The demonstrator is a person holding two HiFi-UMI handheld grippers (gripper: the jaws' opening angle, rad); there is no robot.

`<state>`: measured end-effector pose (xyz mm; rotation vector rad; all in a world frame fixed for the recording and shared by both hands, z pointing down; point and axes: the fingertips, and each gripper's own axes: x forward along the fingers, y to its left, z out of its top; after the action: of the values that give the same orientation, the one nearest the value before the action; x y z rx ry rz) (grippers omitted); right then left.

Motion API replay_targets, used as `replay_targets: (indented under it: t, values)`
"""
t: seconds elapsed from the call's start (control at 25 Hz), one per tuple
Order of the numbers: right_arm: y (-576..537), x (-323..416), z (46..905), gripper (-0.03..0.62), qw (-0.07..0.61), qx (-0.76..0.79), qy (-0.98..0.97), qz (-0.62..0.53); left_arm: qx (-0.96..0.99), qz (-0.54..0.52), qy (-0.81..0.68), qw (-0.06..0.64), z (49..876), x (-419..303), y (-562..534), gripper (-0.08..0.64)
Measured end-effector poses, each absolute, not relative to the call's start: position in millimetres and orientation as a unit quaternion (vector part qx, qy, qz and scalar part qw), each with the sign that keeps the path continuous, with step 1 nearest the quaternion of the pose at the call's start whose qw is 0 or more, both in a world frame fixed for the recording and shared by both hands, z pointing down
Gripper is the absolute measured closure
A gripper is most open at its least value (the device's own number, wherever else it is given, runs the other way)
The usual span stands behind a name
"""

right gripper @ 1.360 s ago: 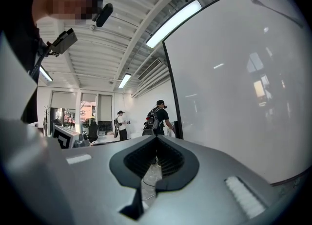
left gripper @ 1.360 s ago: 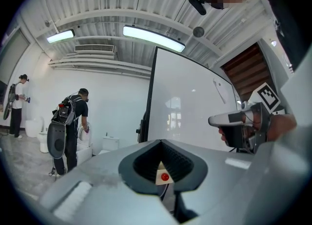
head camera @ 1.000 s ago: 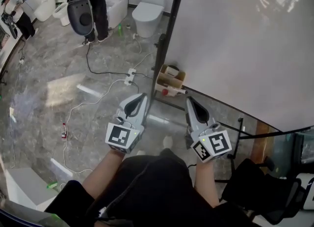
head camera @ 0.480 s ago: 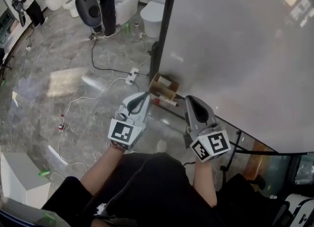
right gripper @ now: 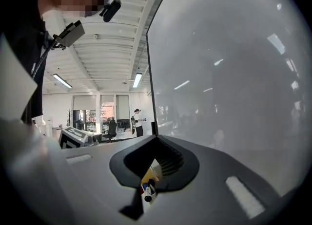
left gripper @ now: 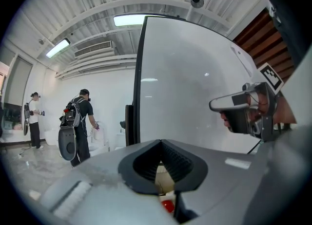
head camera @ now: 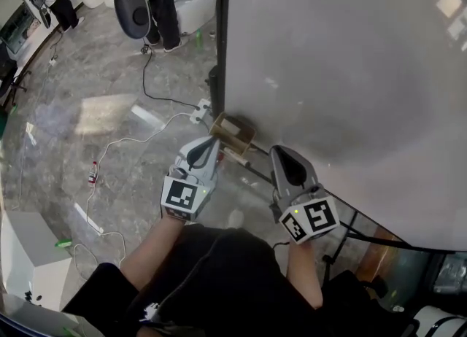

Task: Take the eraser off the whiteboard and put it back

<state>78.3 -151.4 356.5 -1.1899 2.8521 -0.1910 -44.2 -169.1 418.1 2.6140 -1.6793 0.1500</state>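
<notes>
We hold both tools level, pointed at the lower corner of the whiteboard [head camera: 350, 73]. The left hand-held gripper [head camera: 210, 143] and the right hand-held gripper [head camera: 282, 155] each have their jaws together on nothing, as nothing is within reach. They aim at a small cardboard box [head camera: 235, 131] holding markers [right gripper: 146, 190]. We cannot pick out the eraser; we judge it sits in or near that box.
</notes>
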Motion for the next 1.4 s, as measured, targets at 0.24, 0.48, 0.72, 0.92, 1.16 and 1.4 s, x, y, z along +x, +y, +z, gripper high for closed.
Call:
replay_targets:
  t: [0.24, 0.48, 0.72, 0.92, 1.16, 1.4]
  values:
    - [-155, 77, 362, 0.583, 0.02, -0.342, 0.937, -0.067, 0.829, 0.046, -0.558, 0.016, 422, -31, -182, 0.554]
    - [-155, 75, 364, 0.583, 0.024, -0.331, 0.941, -0.063, 0.823, 0.066, -0.564, 0.0, 427, -28, -181, 0.554]
    - [-157, 71, 369, 0.583, 0.016, -0.334, 0.94, -0.064, 0.824, 0.061, -0.564, 0.01, 426, -34, -187, 0.554]
    - [-160, 66, 366, 0.583, 0.01, -0.353, 0.934, -0.055, 0.831, 0.058, -0.553, 0.016, 426, -38, -190, 0.554]
    - [-162, 66, 360, 0.583, 0.014, -0.38, 0.923, -0.052, 0.843, 0.083, -0.532, -0.014, 427, -36, -190, 0.554]
    - [-160, 72, 360, 0.583, 0.019, -0.409, 0.911, -0.051, 0.855, 0.088, -0.511, -0.006, 438, -27, -191, 0.521]
